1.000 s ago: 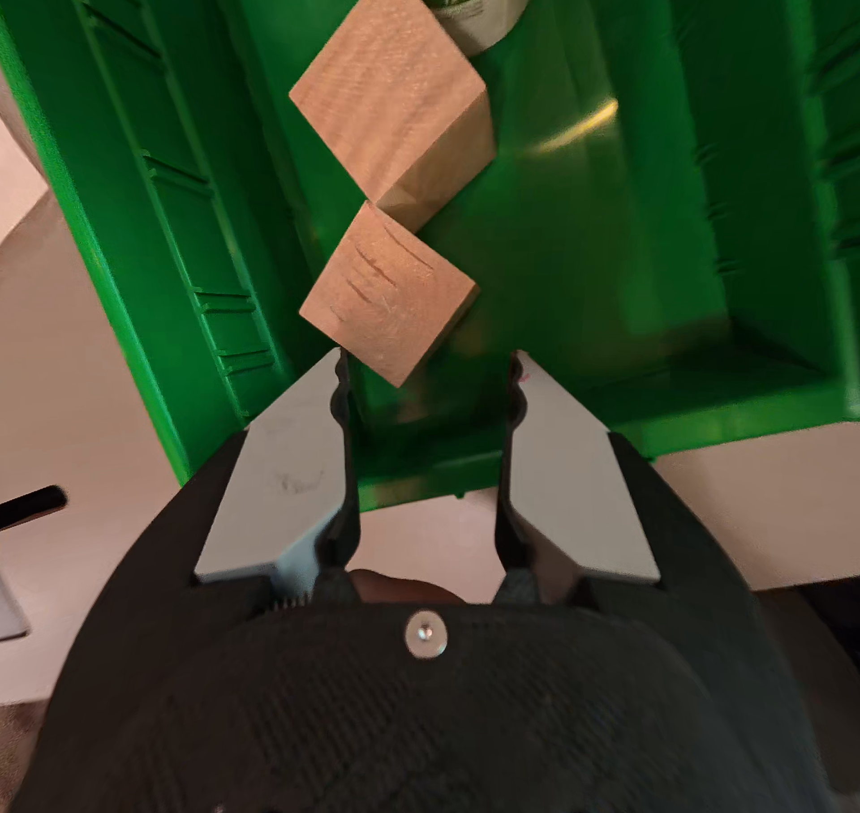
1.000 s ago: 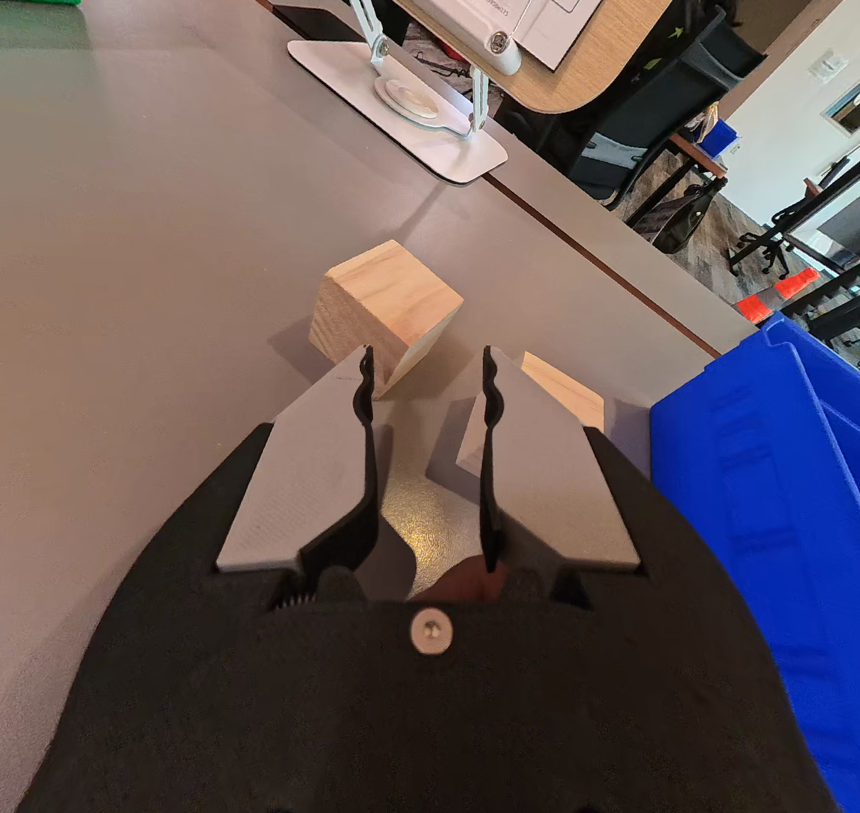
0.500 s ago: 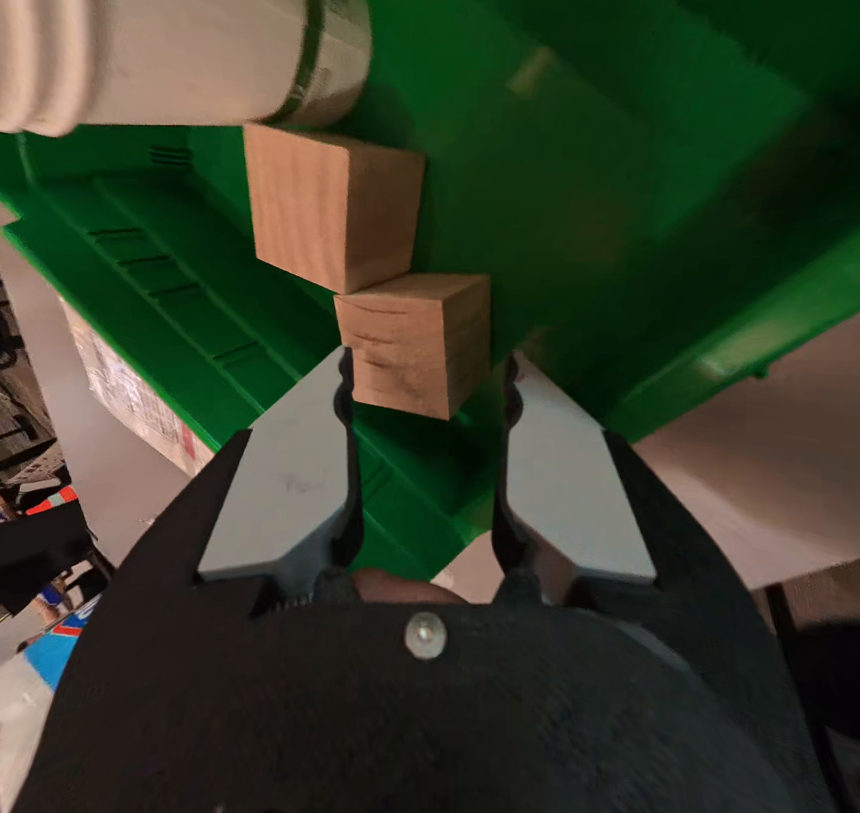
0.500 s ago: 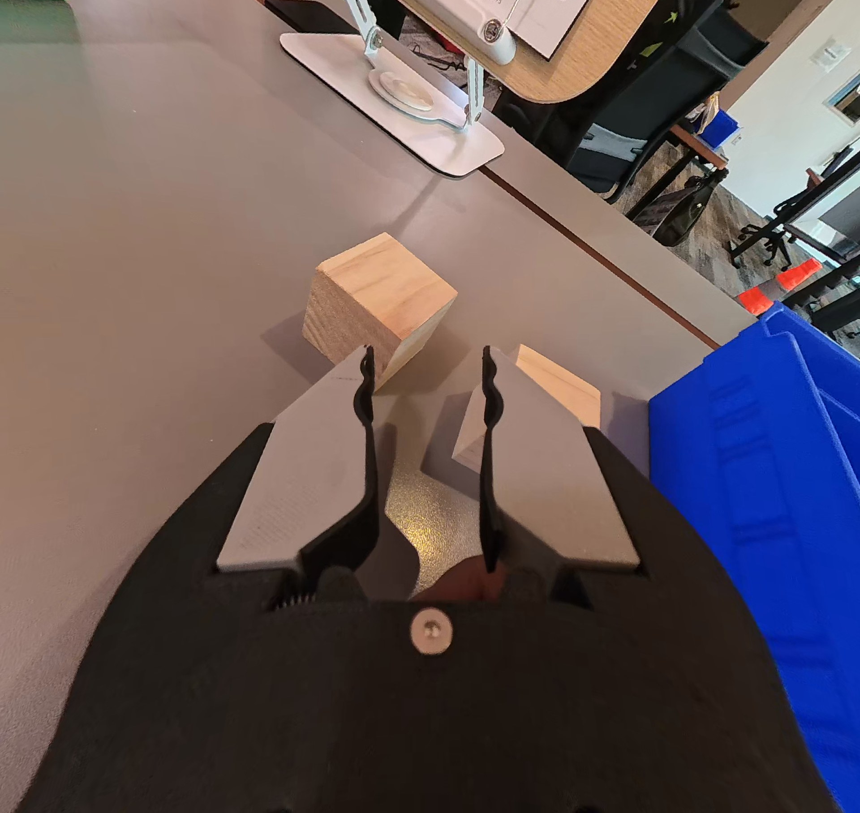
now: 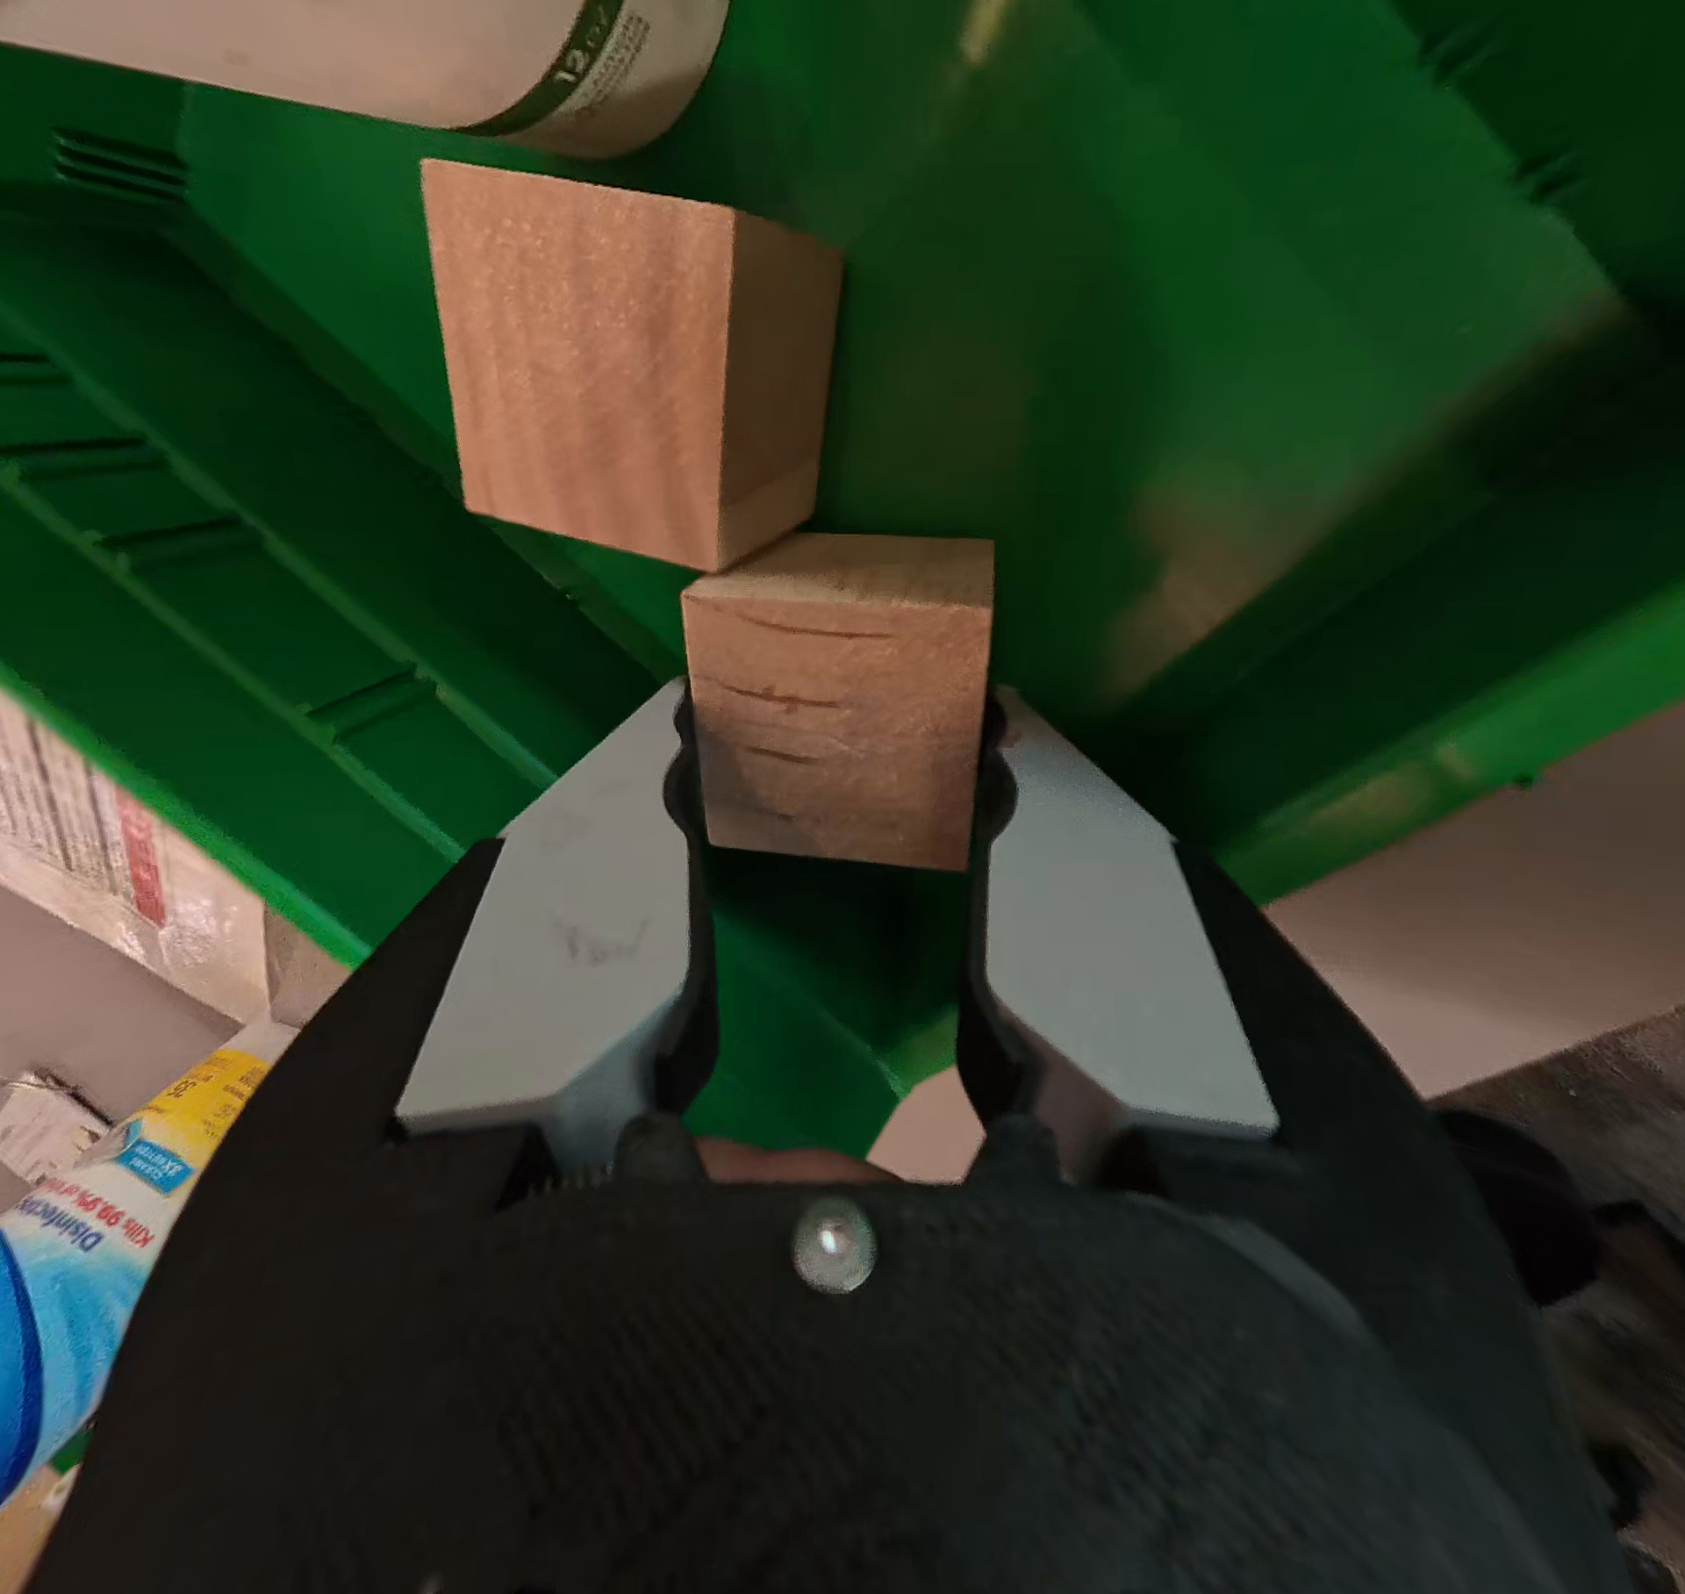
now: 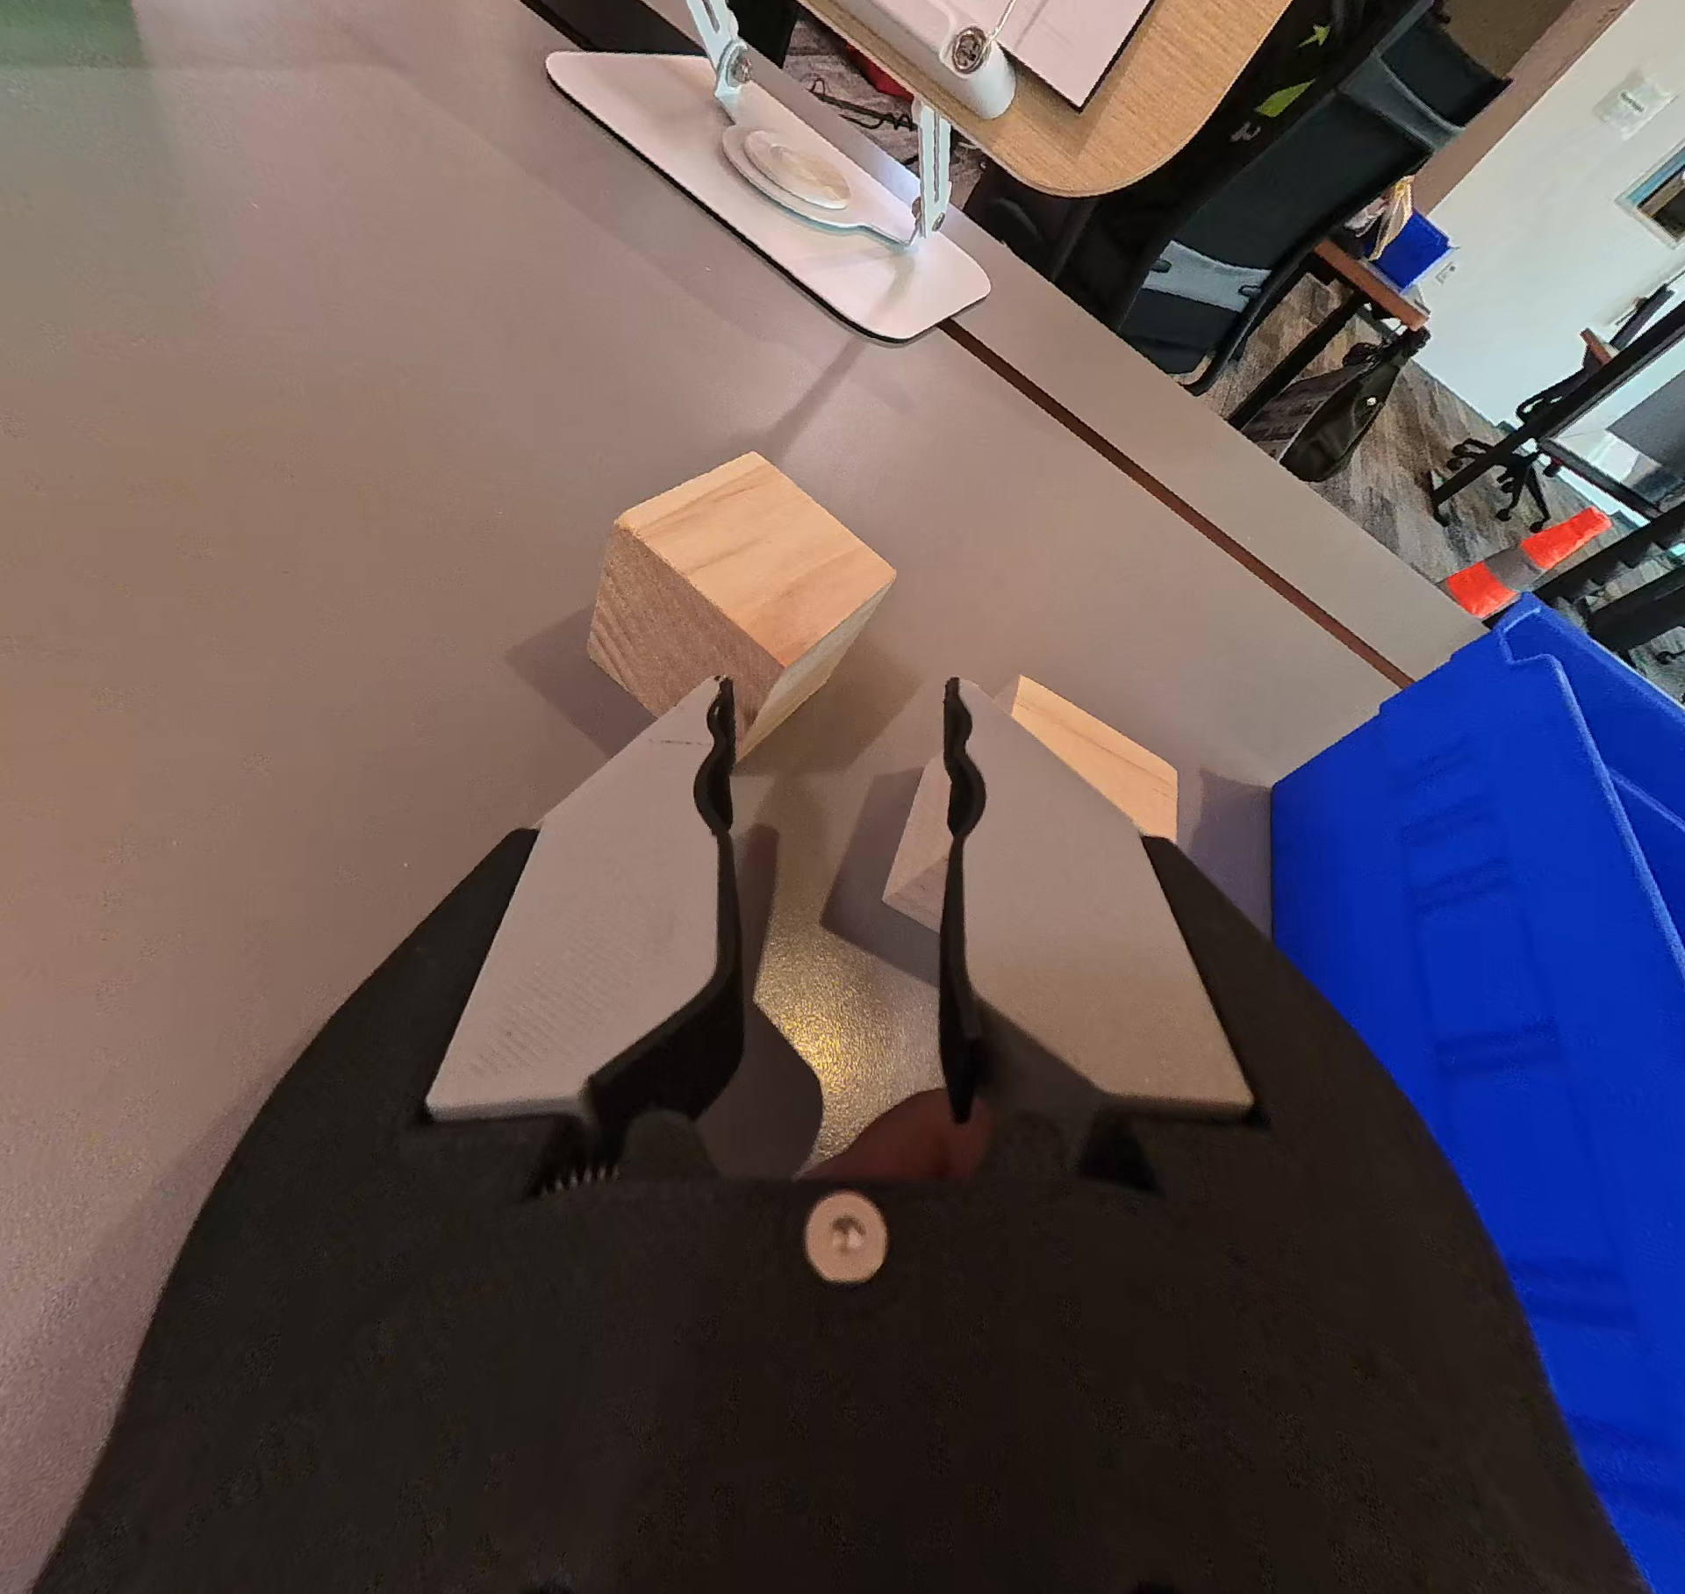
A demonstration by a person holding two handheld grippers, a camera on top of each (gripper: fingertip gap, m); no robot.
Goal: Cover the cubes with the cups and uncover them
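Wooden cube (image 5: 834,729) sits at frame centre of the left wrist view inside the green bin (image 5: 1276,365), pinched between the left gripper's (image 5: 834,752) fingers, a second cube (image 5: 629,356) and a white cup (image 5: 365,9) above it. Right gripper (image 6: 834,720) fingers are spread over the counter (image 6: 273,456), gripping nothing, with one cube (image 6: 739,584) at upper left of them and another (image 6: 1094,757) behind the right finger.

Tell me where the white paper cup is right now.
In the left wrist view, the white paper cup lies on its side at the top left, inside the green bin, just beyond the farther wooden cube.
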